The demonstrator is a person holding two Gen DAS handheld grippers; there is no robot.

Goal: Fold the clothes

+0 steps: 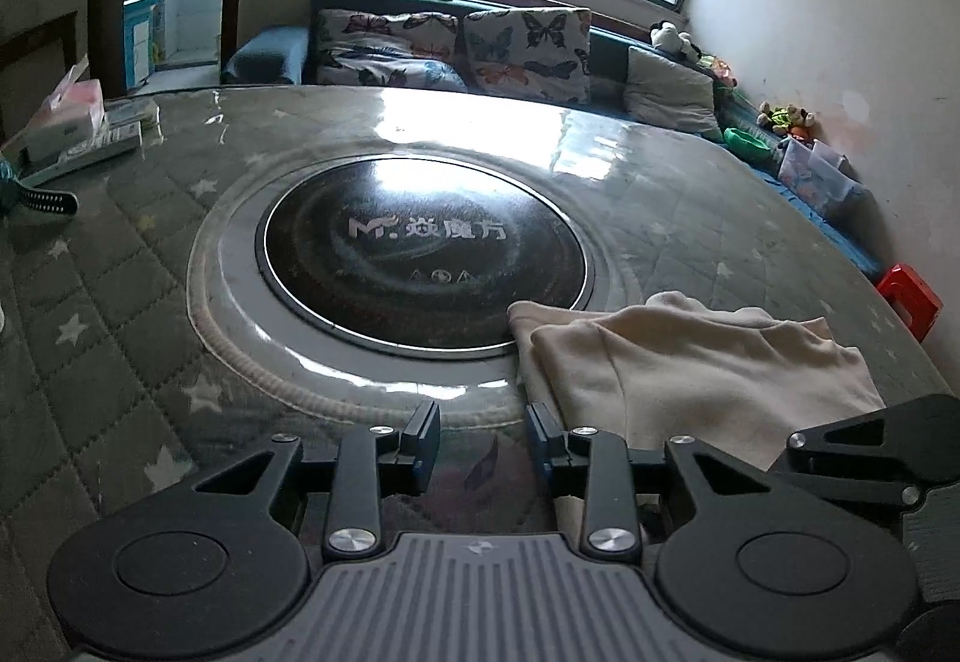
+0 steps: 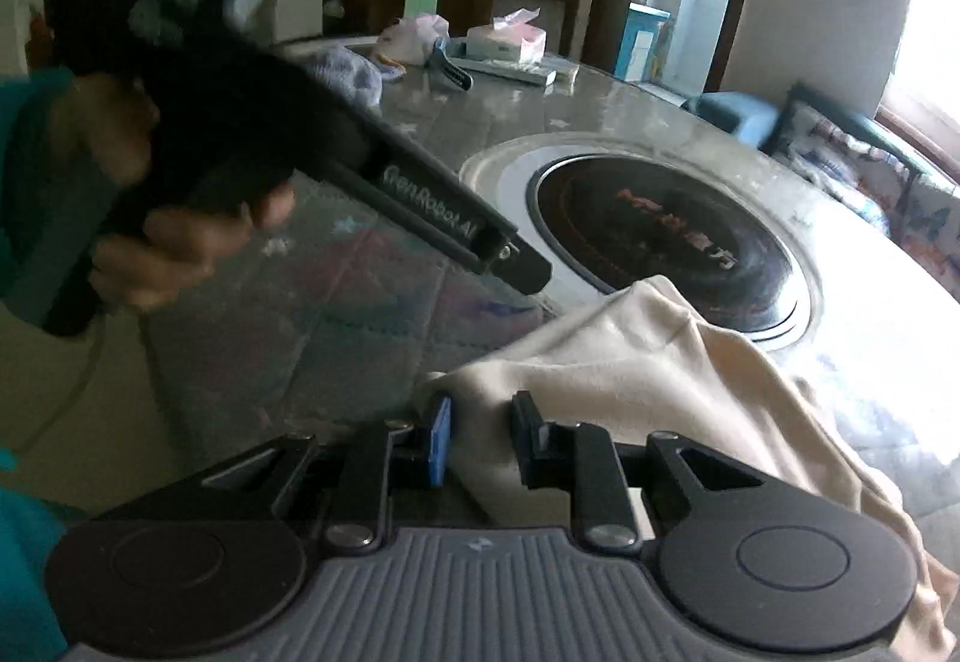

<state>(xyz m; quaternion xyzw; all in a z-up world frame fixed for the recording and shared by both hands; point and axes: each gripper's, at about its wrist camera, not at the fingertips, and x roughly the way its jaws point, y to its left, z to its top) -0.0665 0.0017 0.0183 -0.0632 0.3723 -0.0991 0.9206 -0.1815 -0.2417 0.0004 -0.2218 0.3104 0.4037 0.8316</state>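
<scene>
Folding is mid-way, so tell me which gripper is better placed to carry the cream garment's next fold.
Right, probably. The right gripper already has the cream garment between its fingers at the near edge. The left gripper stands open over bare table, beside the cloth.

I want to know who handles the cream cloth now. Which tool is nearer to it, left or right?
Right. The right tool has a fold of the cream cloth between its fingers. The left tool is open beside the cloth's edge, over the table.
</scene>
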